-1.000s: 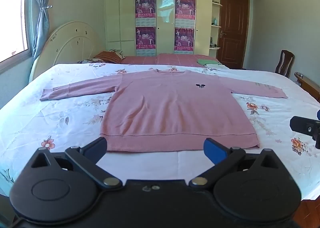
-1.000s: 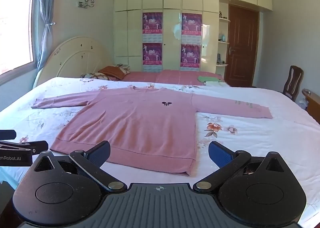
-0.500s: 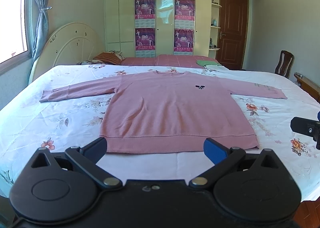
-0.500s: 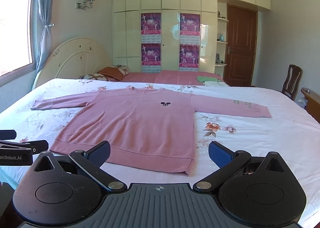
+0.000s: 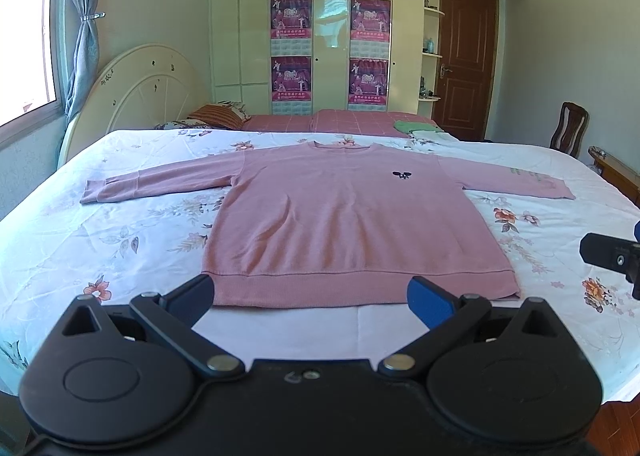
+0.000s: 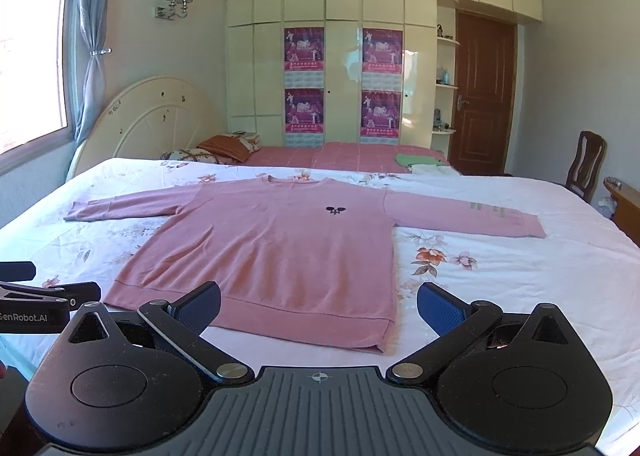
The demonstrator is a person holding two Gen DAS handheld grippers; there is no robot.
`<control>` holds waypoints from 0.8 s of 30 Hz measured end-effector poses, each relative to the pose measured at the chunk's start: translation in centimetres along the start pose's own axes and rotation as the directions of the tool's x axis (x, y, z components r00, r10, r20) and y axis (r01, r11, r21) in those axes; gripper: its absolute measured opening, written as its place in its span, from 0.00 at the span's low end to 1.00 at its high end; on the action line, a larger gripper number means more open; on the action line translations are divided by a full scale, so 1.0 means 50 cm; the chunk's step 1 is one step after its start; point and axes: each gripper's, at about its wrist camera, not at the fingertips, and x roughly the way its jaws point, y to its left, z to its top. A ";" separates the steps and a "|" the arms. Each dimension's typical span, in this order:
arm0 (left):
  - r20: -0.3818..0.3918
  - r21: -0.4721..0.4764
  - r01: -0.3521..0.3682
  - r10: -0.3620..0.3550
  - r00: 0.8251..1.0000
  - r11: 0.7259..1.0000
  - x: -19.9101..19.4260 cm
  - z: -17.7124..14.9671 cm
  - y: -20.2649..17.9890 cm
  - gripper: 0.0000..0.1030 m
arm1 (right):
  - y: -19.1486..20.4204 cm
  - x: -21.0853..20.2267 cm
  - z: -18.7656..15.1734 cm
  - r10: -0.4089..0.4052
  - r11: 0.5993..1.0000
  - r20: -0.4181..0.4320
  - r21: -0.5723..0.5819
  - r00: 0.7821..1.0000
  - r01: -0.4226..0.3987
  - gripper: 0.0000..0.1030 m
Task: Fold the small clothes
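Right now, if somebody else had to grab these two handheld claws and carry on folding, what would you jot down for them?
Left gripper: open, holding nothing, hovering at the near hem.
Right gripper: open, holding nothing, by the hem's right corner.
Pink sweater: flat, front up, on the floral bedsheet, both sleeves spread out, collar at the far end.
Done: garment laid out.
Left: every fold; probably sleeves in first, then hem toward the collar.
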 end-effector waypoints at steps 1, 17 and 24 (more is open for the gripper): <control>0.000 0.001 0.000 0.000 1.000 1.000 0.000 0.000 0.001 1.00 | 0.001 0.000 0.000 0.000 1.000 0.001 0.000 1.000 0.000 1.00; 0.007 0.004 -0.001 0.001 1.000 1.000 0.001 0.003 0.006 1.00 | 0.002 0.000 0.000 0.001 1.000 0.006 0.001 1.000 -0.001 1.00; 0.007 0.003 0.000 0.000 1.000 1.000 -0.001 0.003 0.009 1.00 | 0.005 0.000 0.002 0.004 1.000 0.007 -0.001 1.000 -0.004 1.00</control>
